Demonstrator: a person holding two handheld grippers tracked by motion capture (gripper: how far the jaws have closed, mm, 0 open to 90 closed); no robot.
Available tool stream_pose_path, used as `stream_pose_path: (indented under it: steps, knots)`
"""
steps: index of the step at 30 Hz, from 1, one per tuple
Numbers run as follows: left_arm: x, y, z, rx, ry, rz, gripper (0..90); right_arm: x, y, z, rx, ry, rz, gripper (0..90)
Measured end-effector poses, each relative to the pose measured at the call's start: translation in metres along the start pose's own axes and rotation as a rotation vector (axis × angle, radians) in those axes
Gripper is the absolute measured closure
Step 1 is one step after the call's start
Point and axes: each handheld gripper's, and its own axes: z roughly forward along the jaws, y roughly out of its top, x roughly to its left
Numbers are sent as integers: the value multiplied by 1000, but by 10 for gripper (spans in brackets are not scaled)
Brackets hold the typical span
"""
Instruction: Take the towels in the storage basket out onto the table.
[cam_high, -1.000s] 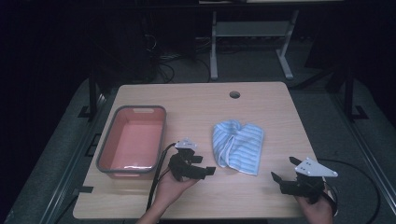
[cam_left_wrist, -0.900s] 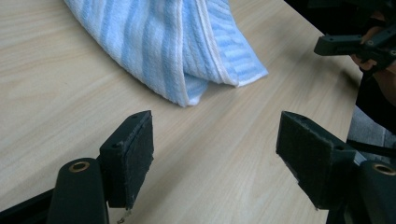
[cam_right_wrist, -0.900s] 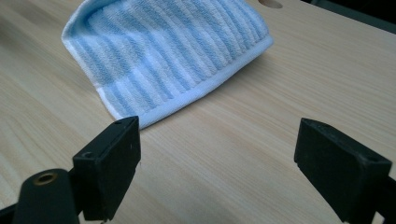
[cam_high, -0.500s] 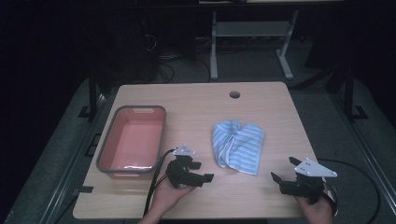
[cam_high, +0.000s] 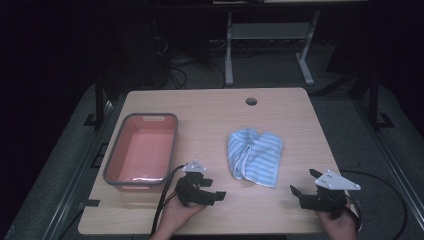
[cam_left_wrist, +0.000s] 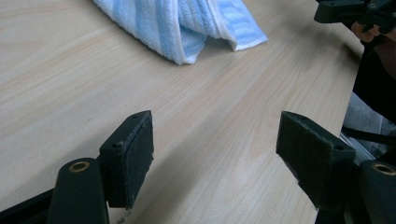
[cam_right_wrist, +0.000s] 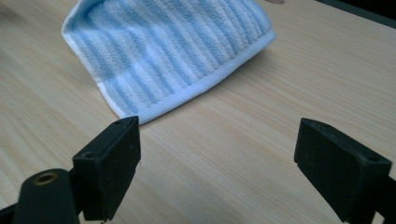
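My left gripper (cam_high: 216, 194) jaws wide, empty; right gripper (cam_high: 298, 192) same. Towel (cam_high: 256, 157) between, far end cut off in gripper views, folds hiding inner layers.

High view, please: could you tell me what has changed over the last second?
The left gripper has drawn back toward the person, away from the striped towel, jaws open and empty. Nothing was grasped or released. The right gripper, towel and pink bin stayed put.
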Motion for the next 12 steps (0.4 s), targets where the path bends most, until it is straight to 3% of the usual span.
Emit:
stream_pose_path:
  steps: [12]
  knots:
    - [0,-5,2,14,30,15,270,1,-6,0,2,9,7,142]
